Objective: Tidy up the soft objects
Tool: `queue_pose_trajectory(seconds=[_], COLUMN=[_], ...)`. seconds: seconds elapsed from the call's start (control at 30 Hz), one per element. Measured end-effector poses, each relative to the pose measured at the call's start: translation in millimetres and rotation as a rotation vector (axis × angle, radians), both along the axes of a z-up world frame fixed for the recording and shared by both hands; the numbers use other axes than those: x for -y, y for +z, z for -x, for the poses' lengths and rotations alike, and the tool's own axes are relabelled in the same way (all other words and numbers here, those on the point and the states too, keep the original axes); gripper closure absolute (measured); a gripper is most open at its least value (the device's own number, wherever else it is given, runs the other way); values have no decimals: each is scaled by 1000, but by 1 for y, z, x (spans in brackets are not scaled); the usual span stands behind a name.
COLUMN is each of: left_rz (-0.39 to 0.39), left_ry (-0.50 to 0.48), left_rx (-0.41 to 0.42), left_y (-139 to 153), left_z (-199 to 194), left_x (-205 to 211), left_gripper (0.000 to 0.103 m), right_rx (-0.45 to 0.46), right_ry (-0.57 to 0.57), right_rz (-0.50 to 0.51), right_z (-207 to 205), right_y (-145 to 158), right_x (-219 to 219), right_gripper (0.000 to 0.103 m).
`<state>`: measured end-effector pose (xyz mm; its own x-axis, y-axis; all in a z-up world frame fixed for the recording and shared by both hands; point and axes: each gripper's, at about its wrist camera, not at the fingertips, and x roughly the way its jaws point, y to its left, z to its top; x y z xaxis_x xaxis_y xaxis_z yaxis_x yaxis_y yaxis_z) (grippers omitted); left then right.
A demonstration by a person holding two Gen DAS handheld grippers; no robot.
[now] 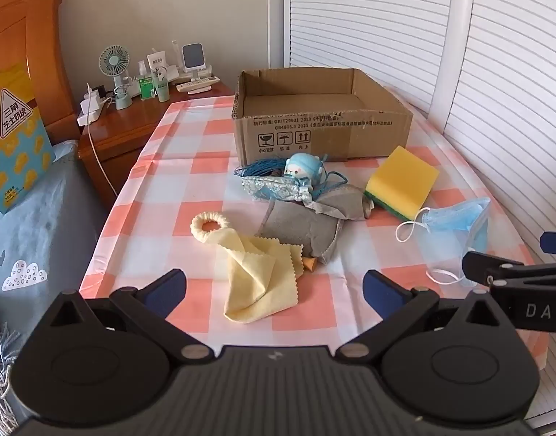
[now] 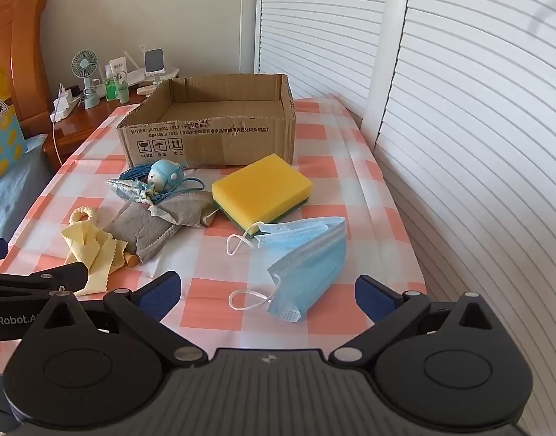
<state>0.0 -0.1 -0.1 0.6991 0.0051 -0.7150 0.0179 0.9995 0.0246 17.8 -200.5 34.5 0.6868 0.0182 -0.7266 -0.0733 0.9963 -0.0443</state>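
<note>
An open cardboard box (image 1: 321, 134) (image 2: 212, 141) stands at the back of the pink-checked table. In front of it lie a blue plush toy (image 1: 301, 170) (image 2: 163, 176) on blue cord, a grey cloth pouch (image 1: 299, 229) (image 2: 150, 229), a yellow sponge (image 1: 401, 181) (image 2: 260, 185) with a green underside, and blue face masks (image 1: 456, 229) (image 2: 307, 258). A pale yellow cloth (image 1: 256, 272) (image 2: 92, 250) with a ring band lies nearest. My left gripper (image 1: 274, 290) hangs open over the yellow cloth. My right gripper (image 2: 269, 289) hangs open just before the masks. Neither holds anything.
A wooden nightstand (image 1: 132, 120) with a small fan (image 1: 114, 61), bottles and a power strip stands at the back left. A bed with a yellow and blue bag (image 1: 12, 138) runs along the table's left edge. White louvred doors (image 1: 496, 72) close off the right side.
</note>
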Motion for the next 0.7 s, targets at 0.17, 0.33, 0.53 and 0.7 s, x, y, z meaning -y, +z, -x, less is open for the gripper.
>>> queue_pose_trajectory(seconds=[0.17, 0.33, 0.53, 0.7], left_rz=[4, 14, 16, 17], left_ry=[0, -1, -1, 0], left_rx=[4, -5, -3, -1], left_y=[1, 0, 0, 5], left_z=[1, 0, 0, -2], left_x=[1, 0, -1, 2], left_gripper=[0, 0, 0, 0], right_rx=[0, 3, -6, -5], right_ry=[-5, -5, 0, 1], right_rz=[6, 11, 7, 6], right_z=[-1, 3, 0, 0], right_y=[-1, 4, -1, -1], right_x=[0, 1, -2, -1], right_gripper=[0, 0, 0, 0])
